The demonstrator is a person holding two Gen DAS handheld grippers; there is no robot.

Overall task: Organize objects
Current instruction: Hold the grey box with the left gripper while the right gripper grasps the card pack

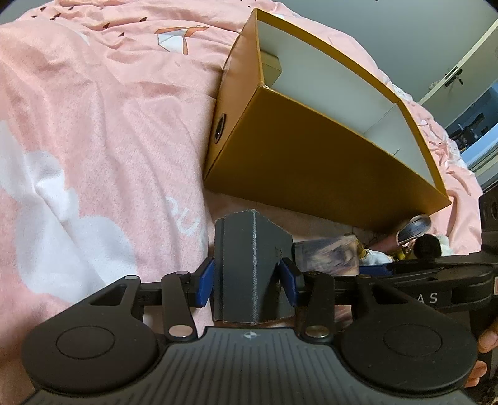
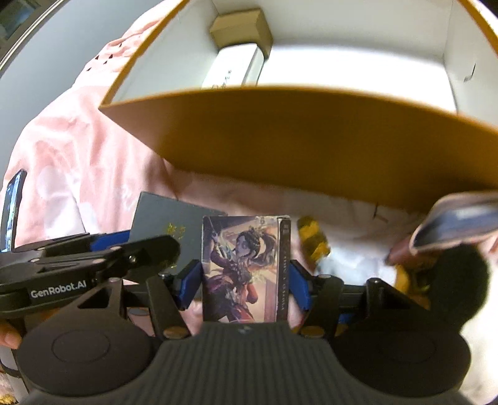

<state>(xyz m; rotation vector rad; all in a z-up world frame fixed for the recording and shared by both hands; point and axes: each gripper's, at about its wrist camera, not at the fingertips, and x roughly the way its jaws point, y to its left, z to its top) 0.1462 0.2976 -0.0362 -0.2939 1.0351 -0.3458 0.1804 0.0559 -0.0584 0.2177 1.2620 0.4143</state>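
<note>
Your left gripper [image 1: 249, 280] clamping dark grey box [image 1: 249, 264], blue pads pressing both sides. Your right gripper [image 2: 246, 280] gripping illustrated card box [image 2: 242, 268] same way. Both sitting low over pink bedspread [image 1: 93, 124], near side wall of open orange box [image 1: 311, 155] standing between you and its interior. Tan carton [image 2: 242, 21] and white box [image 2: 236, 65] lying inside. Black pom-pom [image 2: 457, 280] and yellow trinket [image 2: 314, 246] crowding right side.

Both grippers, left gripper [image 1: 249, 277] and right gripper [image 2: 246, 280], are showing black ribbed housings, round black discs, silver screws. Blue fingers [image 2: 188, 285] are showing. White "GenRobot.AI" lettering is showing on the left one.
</note>
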